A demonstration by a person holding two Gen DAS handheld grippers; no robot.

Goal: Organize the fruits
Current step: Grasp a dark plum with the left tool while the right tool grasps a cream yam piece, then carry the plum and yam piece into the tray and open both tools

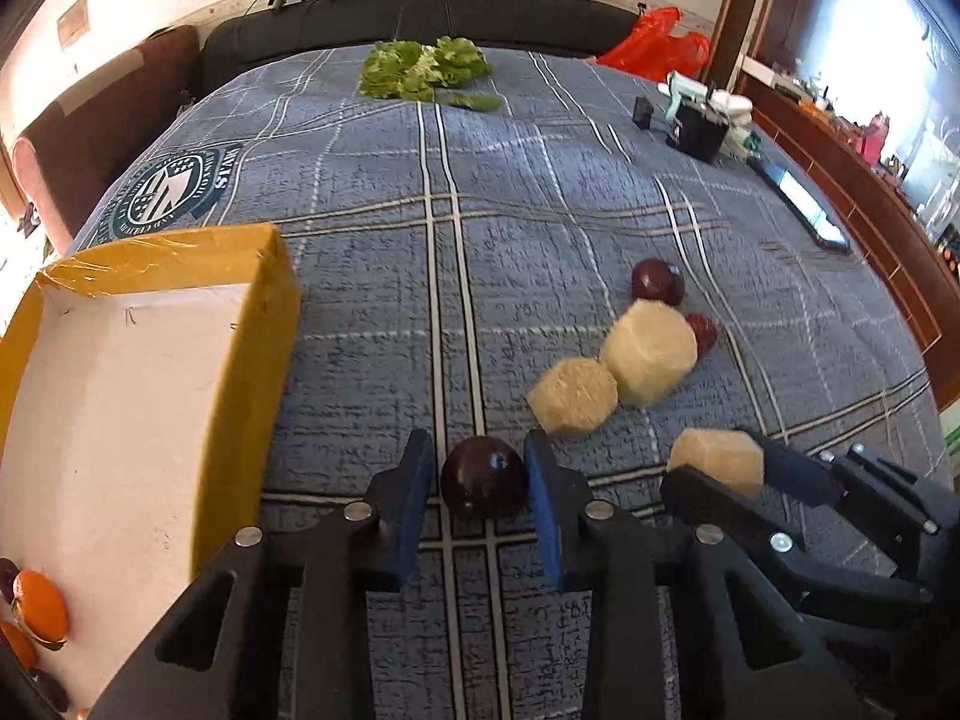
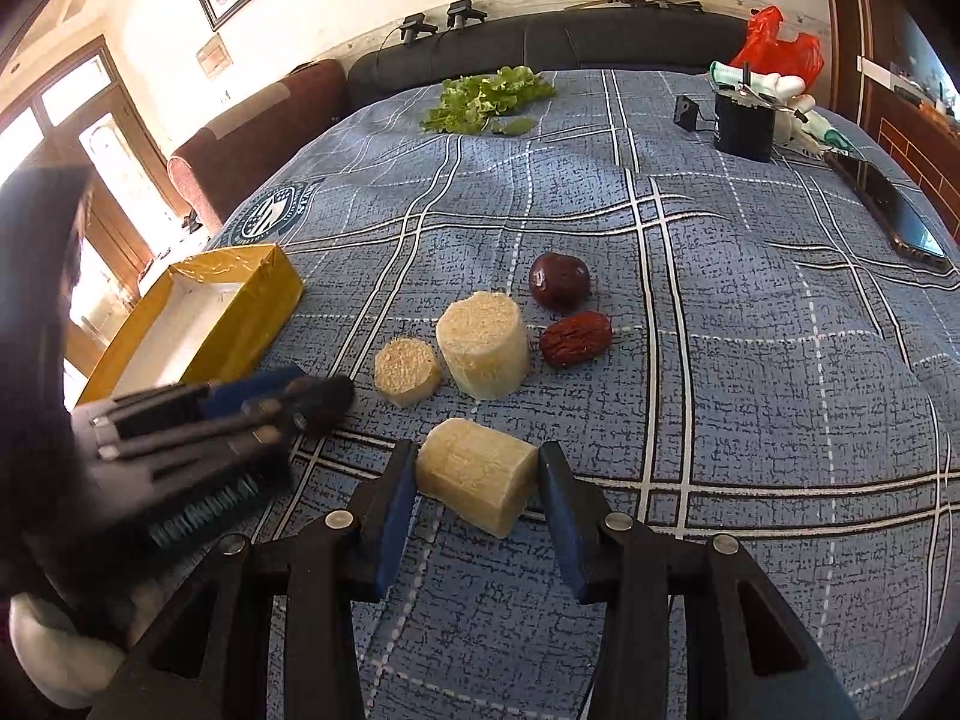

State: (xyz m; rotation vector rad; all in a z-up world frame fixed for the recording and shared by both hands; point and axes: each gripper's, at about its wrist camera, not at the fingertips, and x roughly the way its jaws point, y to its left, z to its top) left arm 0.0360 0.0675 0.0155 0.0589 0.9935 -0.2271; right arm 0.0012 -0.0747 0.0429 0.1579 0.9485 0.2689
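Note:
My left gripper [image 1: 480, 480] is open with a dark plum [image 1: 485, 485] lying between its fingers on the blue plaid cloth; the right pad looks close to touching it. My right gripper [image 2: 477, 480] is open around a pale cut cane piece [image 2: 477, 483] lying on its side. Two more cane pieces [image 2: 483, 343] [image 2: 407, 369], another dark plum [image 2: 559, 279] and a red date [image 2: 576, 338] lie beyond. A yellow-rimmed white box [image 1: 273, 324] stands at the left, with oranges [image 1: 39, 606] at its near end.
Green lettuce [image 1: 423, 67] lies at the far edge of the cloth. A red plastic bag [image 1: 657, 42], a black box with tools [image 1: 699, 129] and a phone [image 1: 807, 204] sit at the far right. A dark sofa runs behind.

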